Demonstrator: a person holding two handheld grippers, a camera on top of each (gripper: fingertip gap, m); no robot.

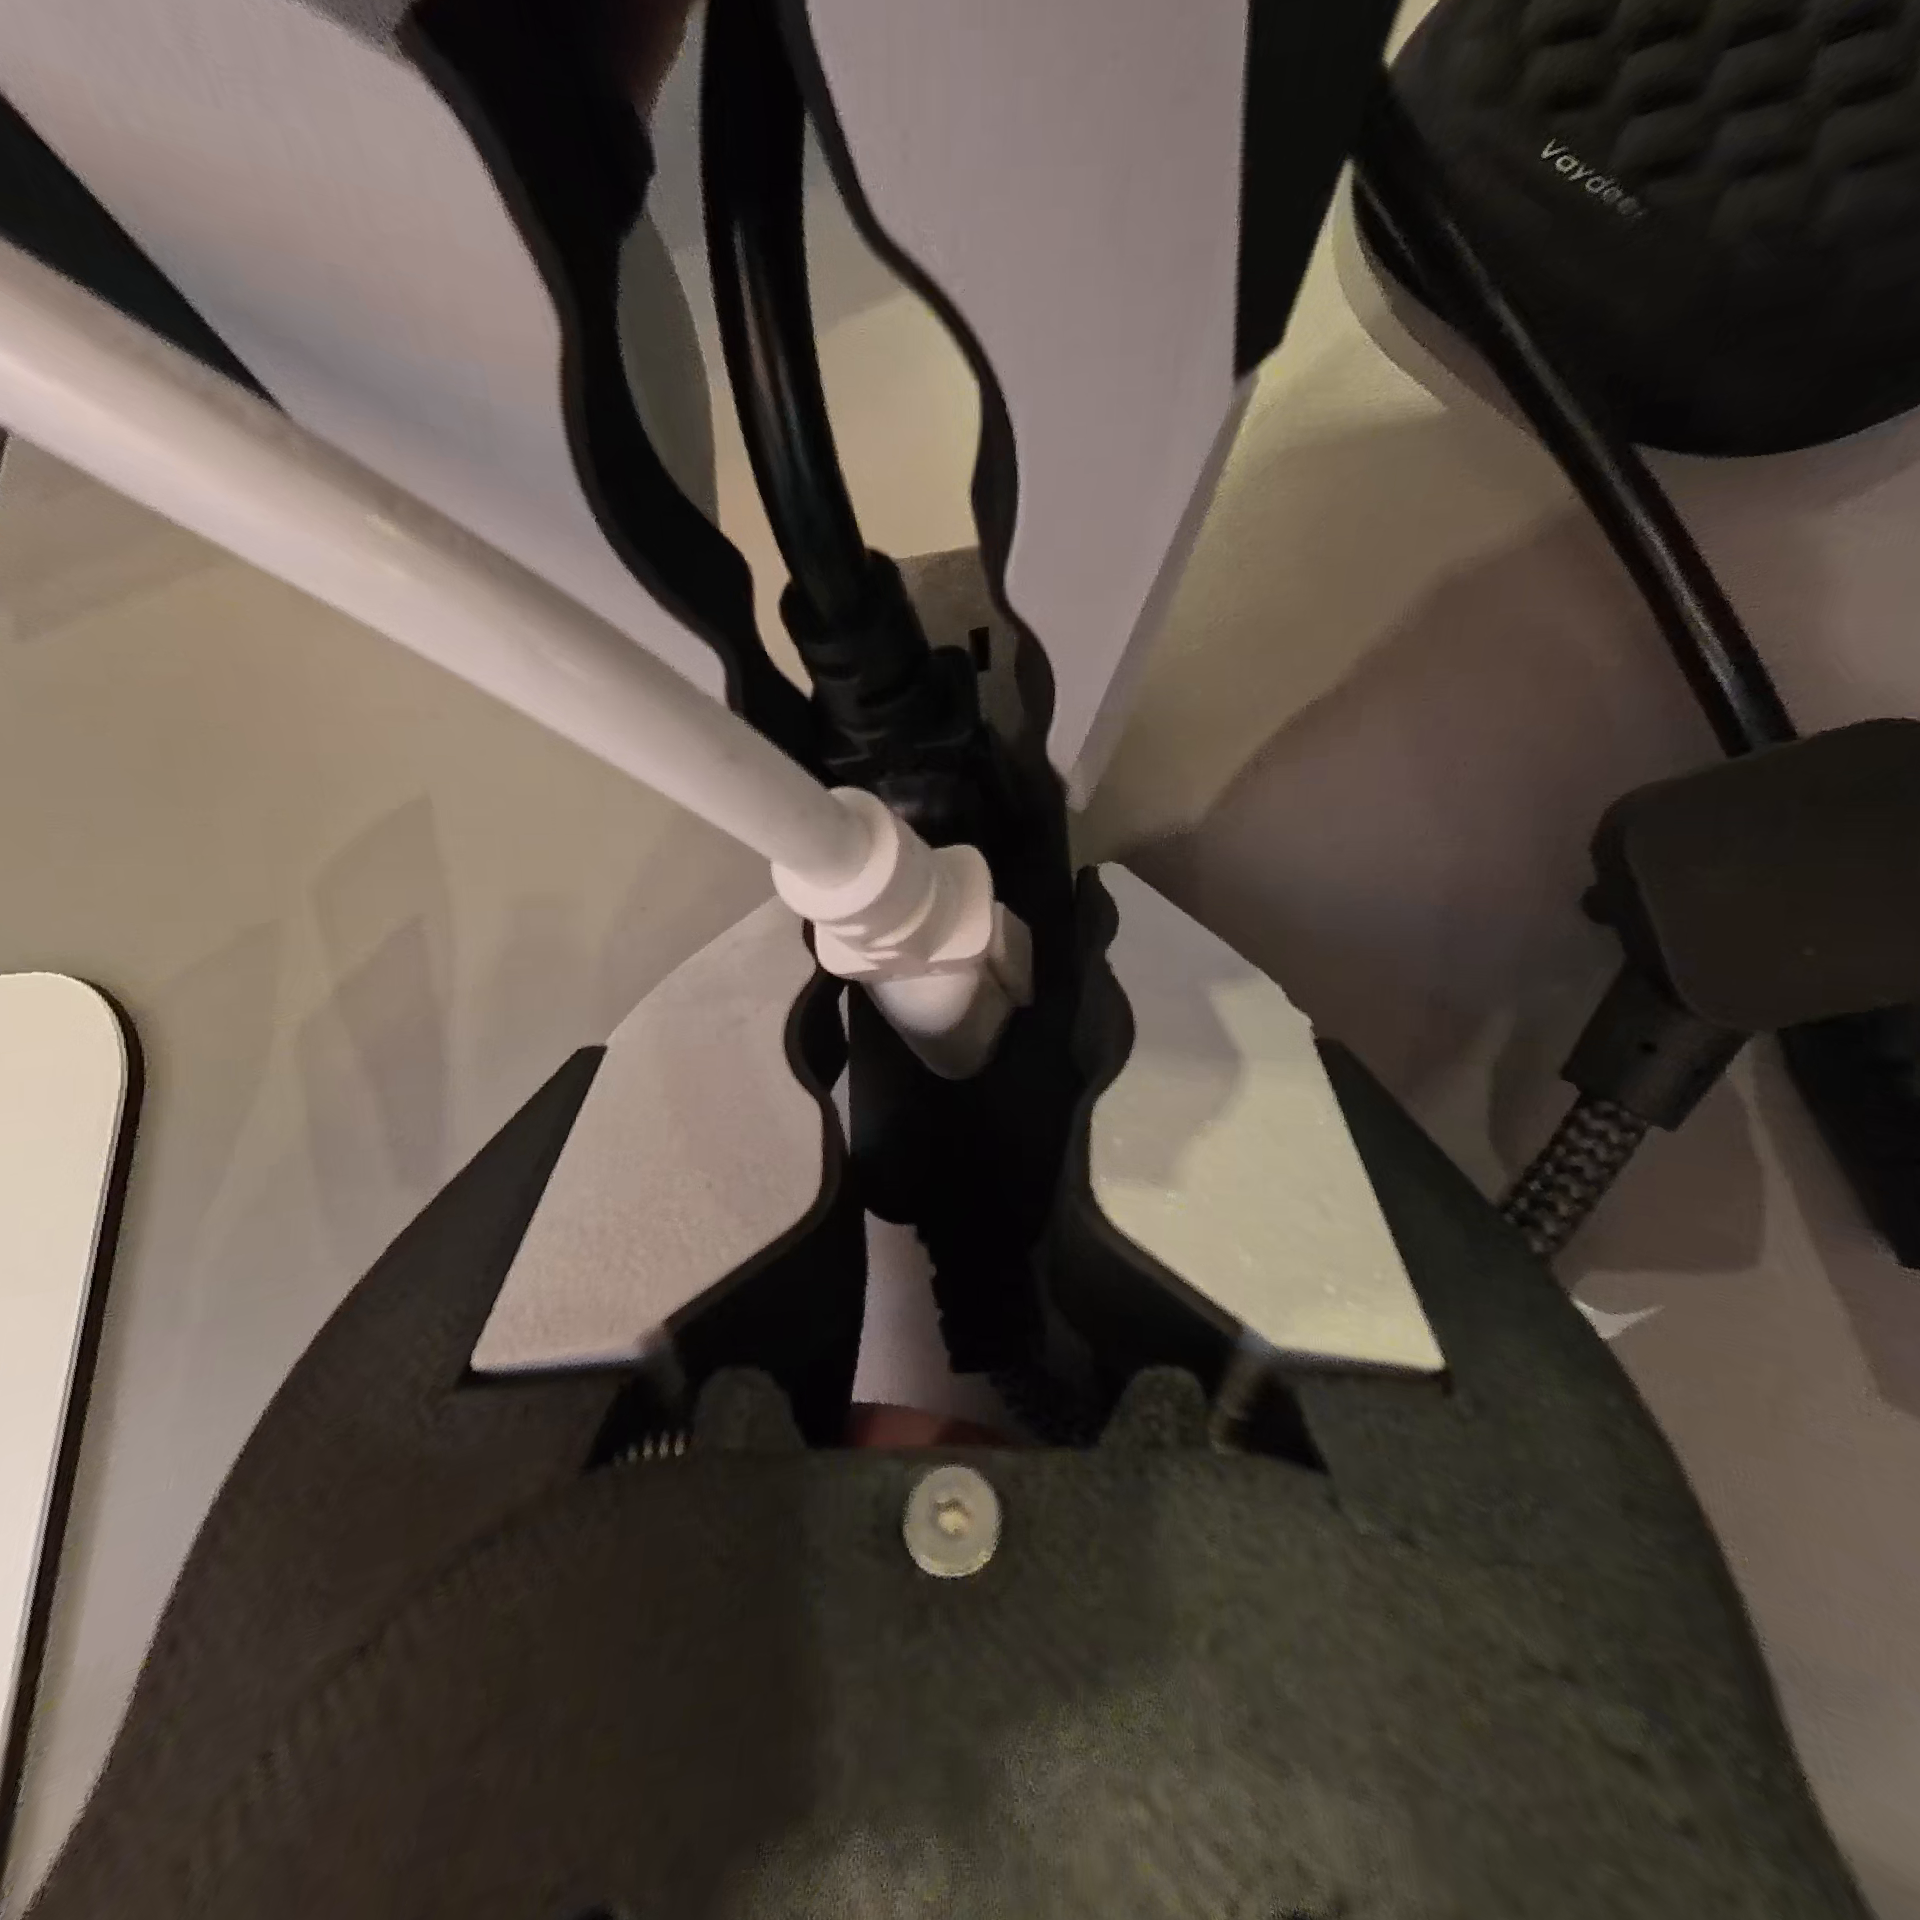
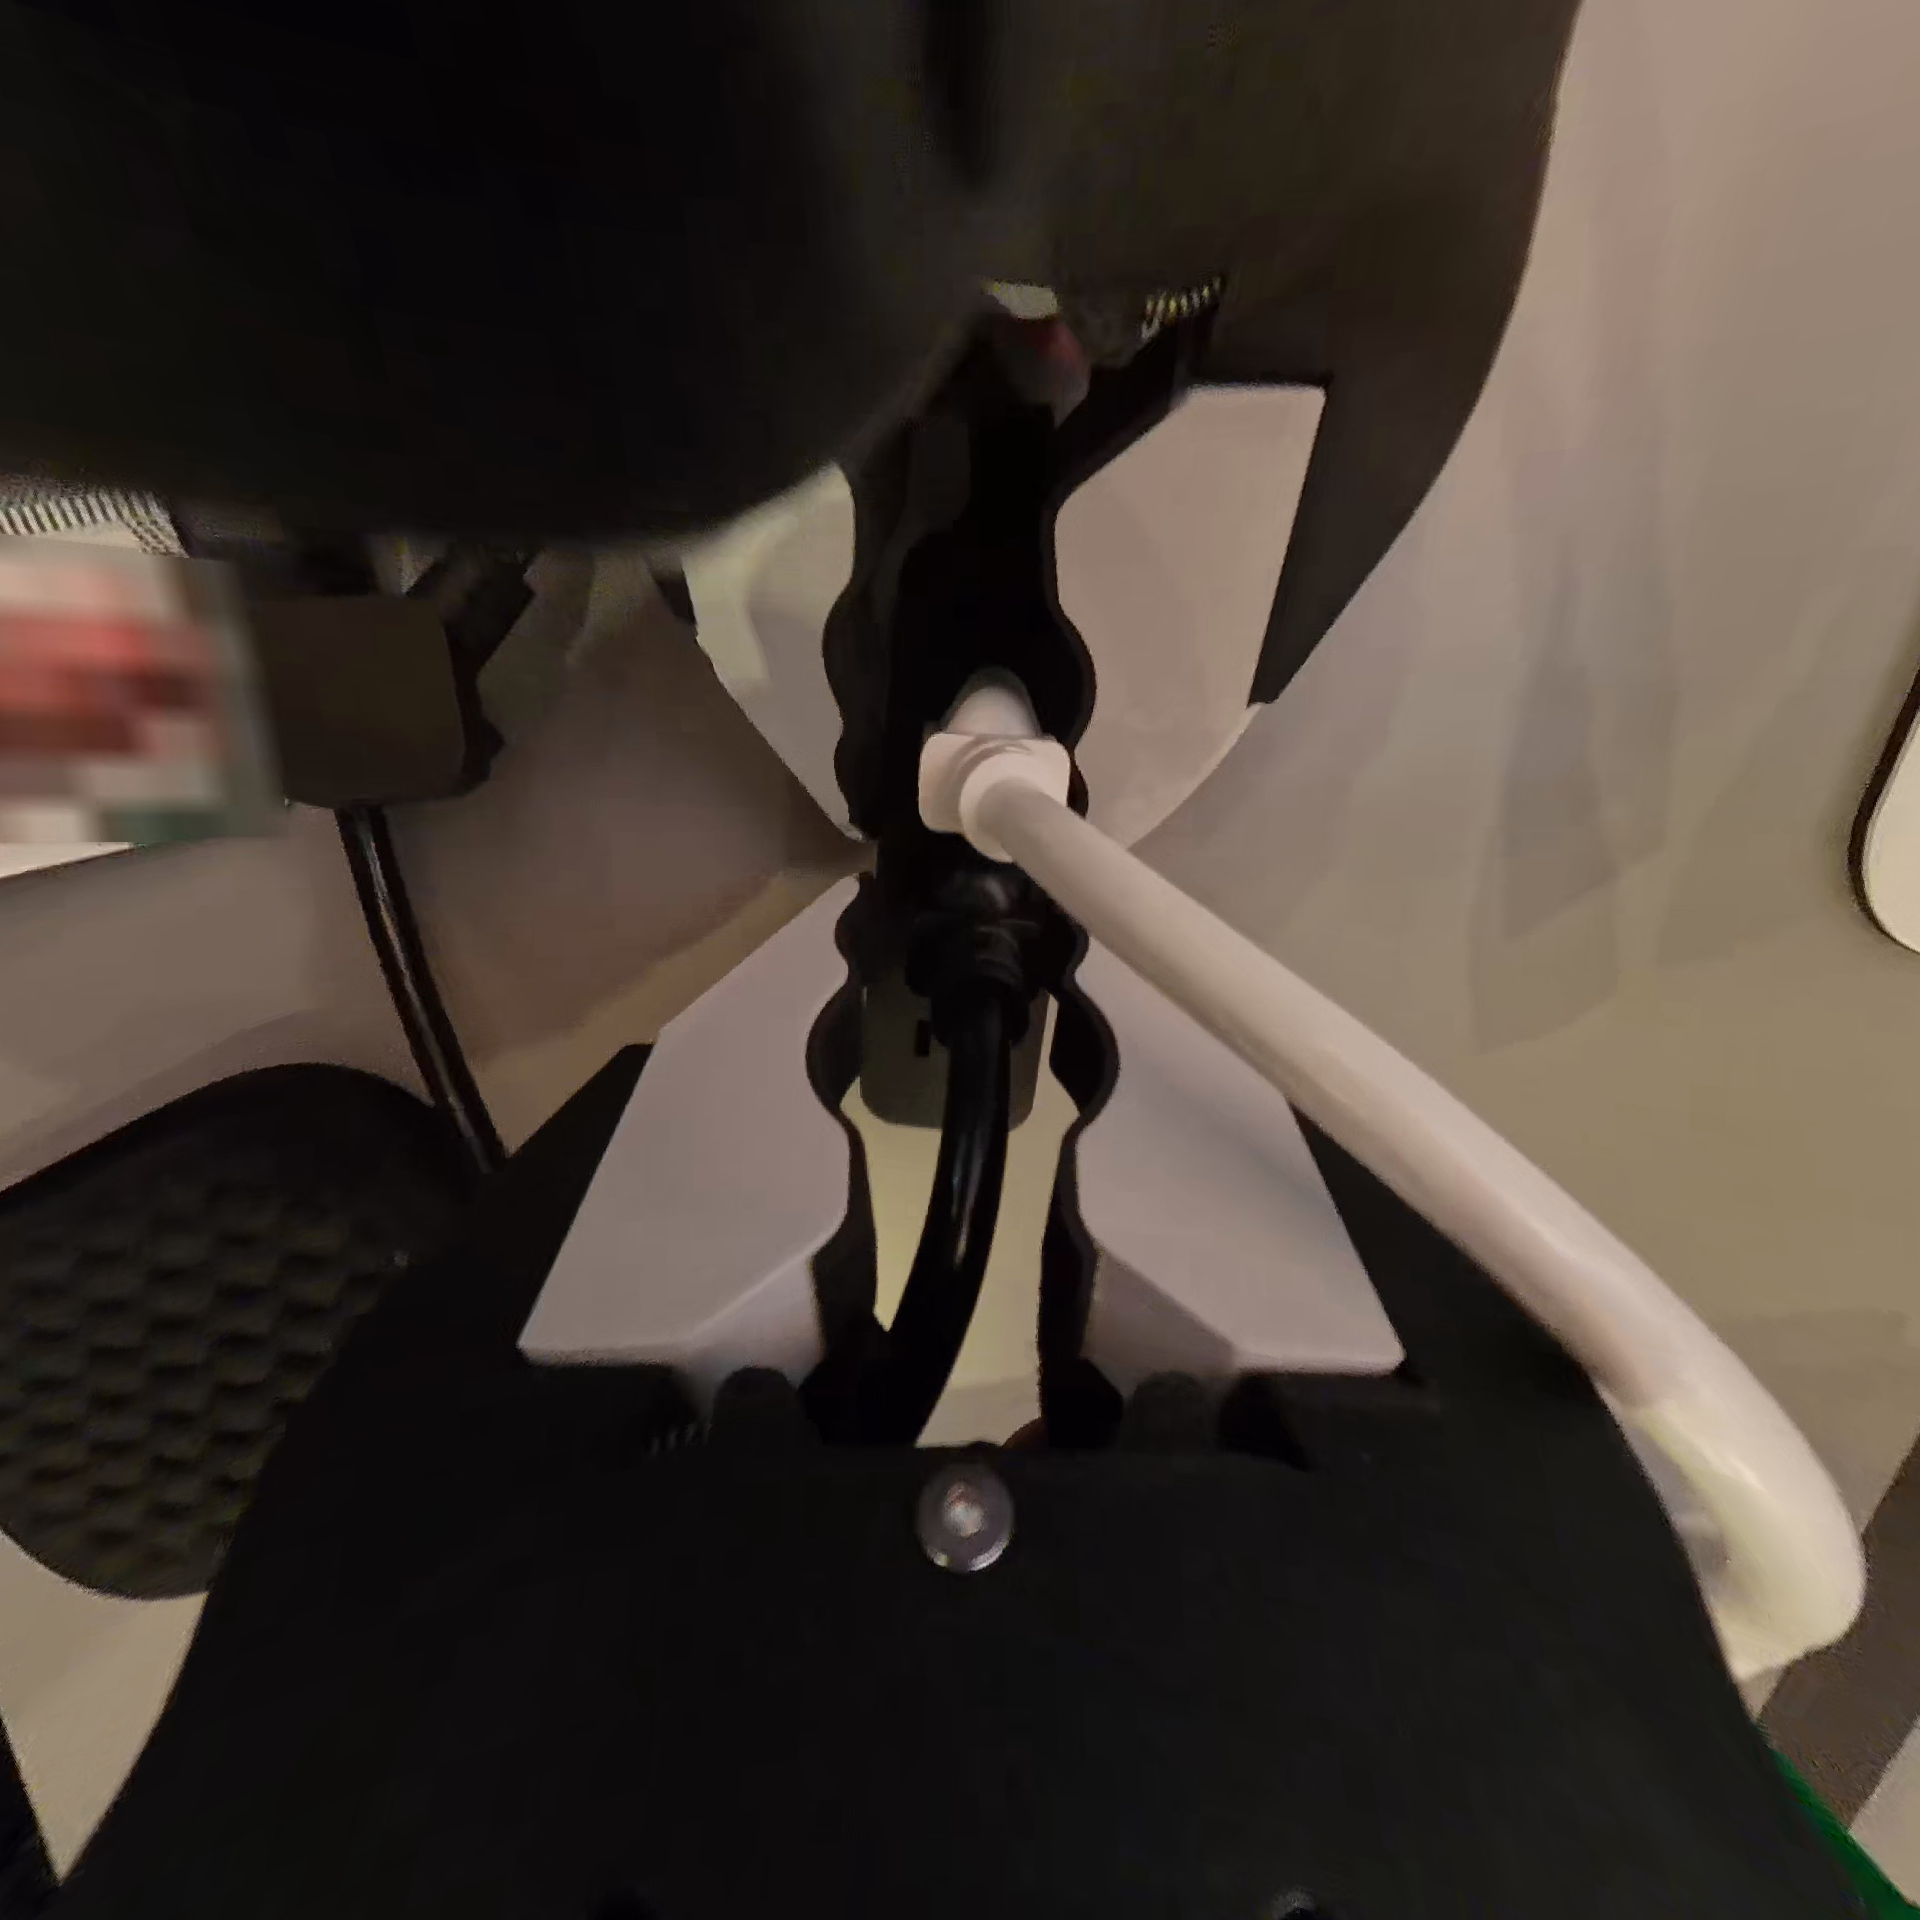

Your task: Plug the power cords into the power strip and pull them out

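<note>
- Left wrist view: the left hand-held gripper (image 1: 956,894) reaches up from the bottom edge, its two white fingers with wavy black pads closed on the white plug (image 1: 914,966) at the end of a thick white cord (image 1: 364,540).
- The white cord runs away to the upper left, raised above the pale desk (image 1: 260,883).
- Facing it from the top edge, the other hand-held gripper pinches a black plug (image 1: 883,696); its black cord (image 1: 769,343) leads back between those fingers.
- The white plug and the black plug meet tip to tip at the centre; whether they are joined cannot be told.
- A small grey block (image 1: 935,603) shows just behind the black plug; what it is remains unclear.
- Right wrist view: the right hand-held gripper (image 2: 966,894) is clamped on the black plug, with the white plug just beyond it.
- On the desk lie a black textured pad (image 1: 1714,156), a black adapter (image 1: 1766,883) with a braided cable (image 1: 1579,1153), and a white rounded slab (image 1: 52,1247).
</note>
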